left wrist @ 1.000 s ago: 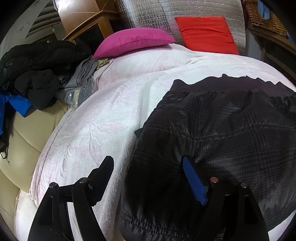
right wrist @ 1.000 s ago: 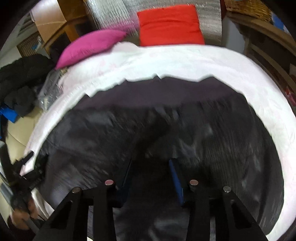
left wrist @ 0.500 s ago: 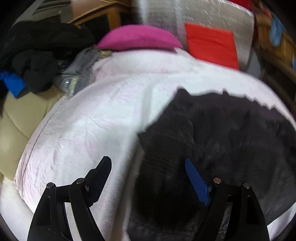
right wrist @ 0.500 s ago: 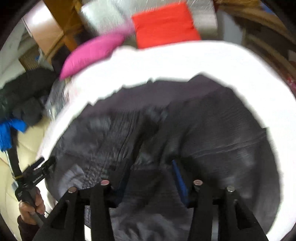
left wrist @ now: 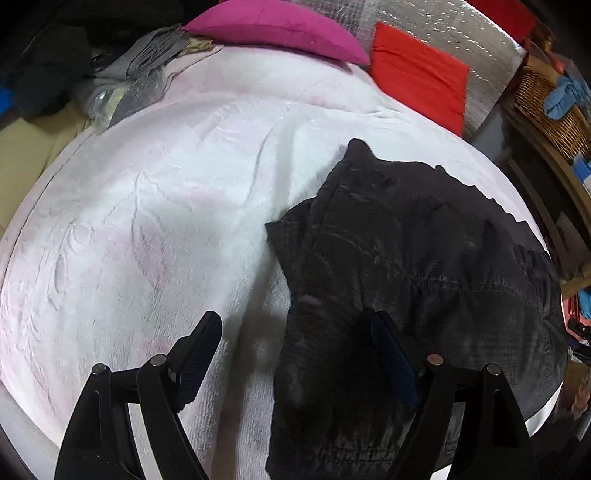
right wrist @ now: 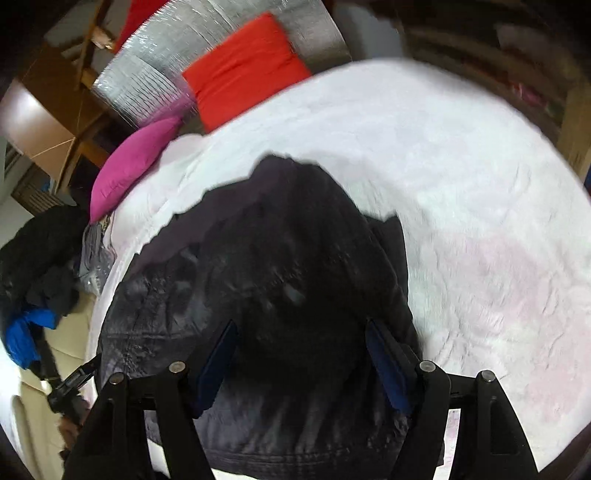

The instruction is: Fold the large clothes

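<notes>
A large black quilted jacket lies folded over on the white bedspread. In the left wrist view it fills the right half. My left gripper is open above the jacket's left edge, one finger over the bedspread, one over the jacket, holding nothing. In the right wrist view the jacket is a narrower dark heap at centre left. My right gripper is open just above it, fingers straddling the cloth, nothing clamped.
A magenta pillow and a red cushion lie at the bed's head against a silver padded board. A pile of dark clothes sits left of the bed. A wicker basket stands at right.
The right side of the jacket has been folded over to the left, so it is narrower. My right gripper opened and let the cloth go. The left gripper drew back slightly, staying open.
</notes>
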Motion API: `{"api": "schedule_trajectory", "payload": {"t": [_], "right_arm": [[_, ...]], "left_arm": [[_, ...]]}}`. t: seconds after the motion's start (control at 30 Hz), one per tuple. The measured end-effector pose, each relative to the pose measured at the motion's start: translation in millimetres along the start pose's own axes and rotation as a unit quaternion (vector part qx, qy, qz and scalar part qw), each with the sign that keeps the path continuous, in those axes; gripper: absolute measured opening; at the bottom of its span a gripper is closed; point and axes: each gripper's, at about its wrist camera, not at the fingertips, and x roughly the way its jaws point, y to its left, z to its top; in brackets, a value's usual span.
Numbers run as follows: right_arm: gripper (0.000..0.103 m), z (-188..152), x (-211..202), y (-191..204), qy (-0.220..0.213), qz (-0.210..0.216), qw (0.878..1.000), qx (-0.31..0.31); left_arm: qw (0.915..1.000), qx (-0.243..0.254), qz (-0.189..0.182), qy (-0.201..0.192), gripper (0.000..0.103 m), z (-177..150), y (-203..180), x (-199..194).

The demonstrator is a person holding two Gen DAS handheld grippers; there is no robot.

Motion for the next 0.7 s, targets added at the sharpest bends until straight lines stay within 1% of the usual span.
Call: {"api": "schedule_trajectory", "payload": {"t": [0.03,0.07,0.1,0.17,0.2,0.27,0.33,0.37,0.4,0.47,0.53,0.6,0.63,0.67,0.7], "right_arm": [[0.075,-0.8,0.8,-1.0,0.002,0.003,1.000,0.001],[0.075,-0.7,-2.9,-1.9,-0.002,0.011,1.000,0.002],[0.075,1.2,-6.9,-2.5,-0.008,0.020,1.000,0.003],[0.075,3.4,-25.9,-9.7,-0.038,0.039,0.998,0.014],[0.075,3.2,-31.5,-14.2,-0.049,0.034,0.998,0.018],[0.076,5.5,-39.7,-30.4,-0.068,0.024,0.997,0.042],[0.076,7.5,-33.7,-47.8,-0.051,0.042,0.995,0.075],[0.076,7.8,-28.9,-54.0,-0.039,0.044,0.995,0.085],[0.076,7.6,-23.3,-57.0,-0.029,0.039,0.995,0.088],[0.076,10.3,-12.4,-62.0,-0.008,0.033,0.996,0.088],[0.076,14.3,4.0,-62.2,0.018,0.041,0.995,0.087],[0.076,15.3,20.6,-62.4,0.041,0.068,0.993,0.091],[0.079,13.4,24.8,-61.9,0.049,0.077,0.992,0.091],[0.083,13.7,30.3,-59.5,0.055,0.086,0.991,0.088],[0.086,14.9,32.6,-55.6,0.049,0.092,0.991,0.082]], "left_arm": [[1.0000,0.007,0.002,-0.004,0.079,0.1,-3.0,-0.9],[0.9999,0.013,0.001,-0.009,0.070,0.0,-5.7,-2.6],[0.9998,0.014,-0.002,-0.012,0.068,0.2,-7.1,-4.4],[0.9998,0.013,-0.005,-0.017,0.067,2.3,-8.5,-6.8],[0.9998,0.011,-0.007,-0.016,0.067,4.6,-7.0,-7.2],[0.9998,-0.007,-0.018,-0.008,0.075,8.7,1.5,-5.8],[0.9981,-0.042,-0.046,0.003,0.079,13.1,13.1,-3.0],[0.9958,-0.060,-0.067,0.014,0.080,15.5,18.2,0.6],[0.9927,-0.076,-0.090,0.025,0.080,17.5,21.7,4.5],[0.9882,-0.090,-0.117,0.041,0.080,18.2,22.3,11.7],[0.9856,-0.089,-0.130,0.061,0.080,17.9,17.3,20.0],[0.9830,-0.076,-0.148,0.078,0.080,17.2,8.6,28.3],[0.9818,-0.069,-0.156,0.084,0.080,15.3,2.6,29.6],[0.9812,-0.061,-0.160,0.090,0.082,14.9,-2.1,32.0],[0.9819,-0.056,-0.158,0.089,0.083,14.6,-5.0,32.9]]}}
